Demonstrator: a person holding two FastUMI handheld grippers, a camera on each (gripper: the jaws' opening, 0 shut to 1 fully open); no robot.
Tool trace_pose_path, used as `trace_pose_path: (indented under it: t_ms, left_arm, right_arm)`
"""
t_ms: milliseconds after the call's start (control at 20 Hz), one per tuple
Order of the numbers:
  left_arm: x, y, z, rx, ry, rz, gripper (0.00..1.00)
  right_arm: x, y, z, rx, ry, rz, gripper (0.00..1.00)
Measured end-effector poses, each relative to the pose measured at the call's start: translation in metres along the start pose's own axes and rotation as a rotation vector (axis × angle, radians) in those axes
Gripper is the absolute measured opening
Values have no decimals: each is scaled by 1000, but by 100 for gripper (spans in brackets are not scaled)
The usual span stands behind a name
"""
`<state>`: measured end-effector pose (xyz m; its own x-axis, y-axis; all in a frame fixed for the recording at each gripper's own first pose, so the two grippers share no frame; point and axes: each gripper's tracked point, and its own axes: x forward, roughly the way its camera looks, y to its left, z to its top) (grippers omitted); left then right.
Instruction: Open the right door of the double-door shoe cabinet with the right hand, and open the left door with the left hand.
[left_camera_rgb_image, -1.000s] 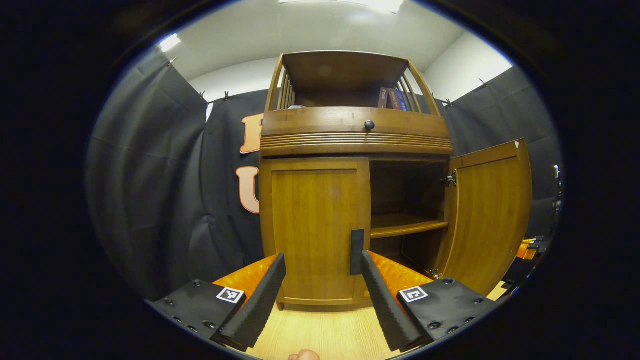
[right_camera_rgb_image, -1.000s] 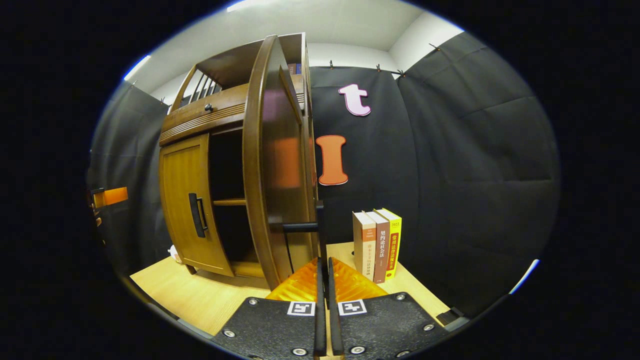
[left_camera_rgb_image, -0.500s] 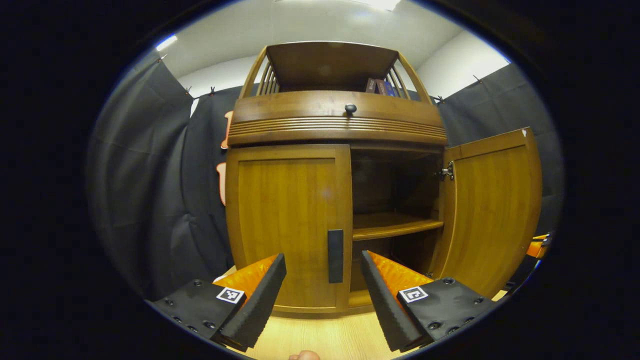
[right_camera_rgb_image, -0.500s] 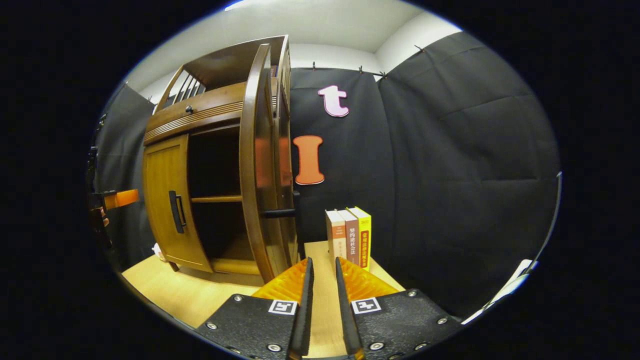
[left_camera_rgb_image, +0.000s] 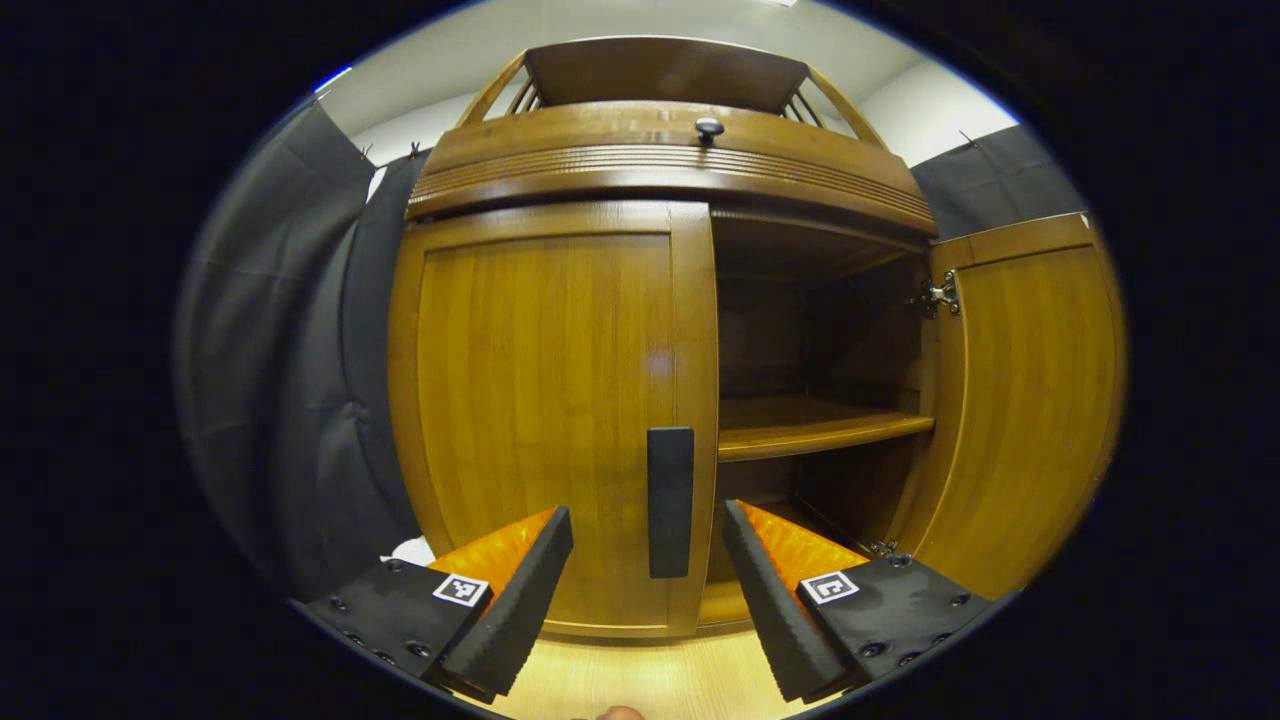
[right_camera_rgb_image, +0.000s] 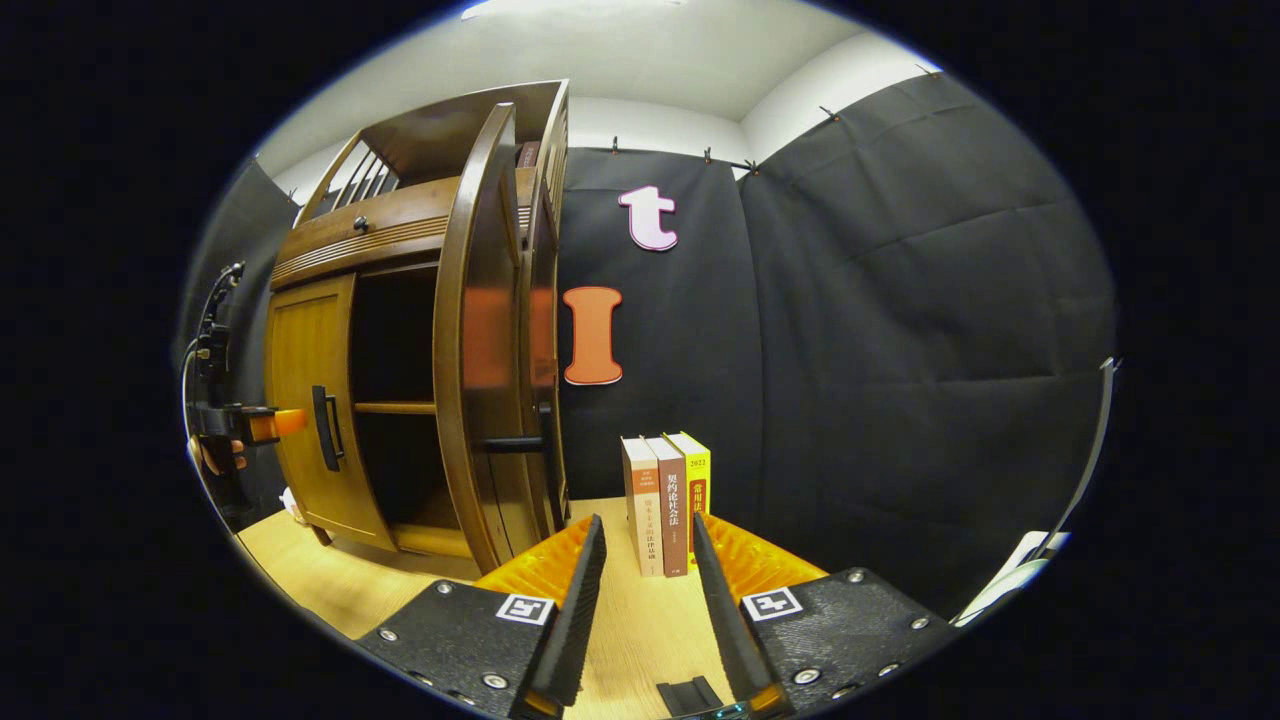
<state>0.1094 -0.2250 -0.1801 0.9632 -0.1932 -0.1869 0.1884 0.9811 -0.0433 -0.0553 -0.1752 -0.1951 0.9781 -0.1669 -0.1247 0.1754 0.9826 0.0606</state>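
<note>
progress stood at about the halfway mark, as far as these views could tell. right door (left_camera_rgb_image: 1020, 400) of the shoe cabinet (left_camera_rgb_image: 665, 150) was swung wide on its hinges, off to the right of the left gripper (left_camera_rgb_image: 648, 575) and angled outward, so the shelf (left_camera_rgb_image: 815, 428) inside lay exposed ahead and to the right of that gripper's fingers. left door (left_camera_rgb_image: 545, 400) was shut flat against the cabinet front, directly ahead of the left gripper. its dark vertical handle (left_camera_rgb_image: 670, 500) sat in line with the gap between the two spread fingers, a little beyond their tips and not touched by either one (the gap looked wide enough to take the handle, though that is a judgement from the framing). the left gripper was open and held nothing. right gripper (right_camera_rgb_image: 645, 590) was apart from the cabinet, with the opened right door (right_camera_rgb_image: 480, 340) seen edge-on ahead and to its left, that door's handle (right_camera_rgb_image: 515, 442) sticking out toward a row of upright books (right_camera_rgb_image: 665, 500) standing ahead of its fingertips on the wooden table (right_camera_rgb_image: 380, 590). its fingers were parted with nothing between them, so its share of the job looked finished. what remained was the left hand's part: closing the fingers on the left door's handle and pulling the door around on its hinge side, away to the left of the gripper.
</note>
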Motion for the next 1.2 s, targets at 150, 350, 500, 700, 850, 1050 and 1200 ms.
trace_pose_path:
  t_ms: [150,350,500,700,850,1050,1200]
  left_arm:
    - [16,-2,-13,-22,18,-10,100]
    - [40,-5,-23,-19,26,-31,99]
    - [52,-5,-27,-11,30,-28,95]
    - [60,-3,-31,-7,34,-32,75]
    - [65,-4,-33,11,38,-35,69]
    - [68,-14,-36,-4,39,-58,51]
    - [68,-13,-37,20,41,-56,43]
  right_arm:
    - [4,-6,-2,-2,-3,-18,65]
    - [7,-13,-4,6,-9,-31,62]
    - [9,-16,-5,11,-10,-40,62]
    - [10,-16,-7,22,-12,-38,62]
    - [11,-15,-7,22,-13,-36,62]
    - [9,-10,-4,19,-17,-33,62]
    - [9,-7,-3,7,-18,-33,62]
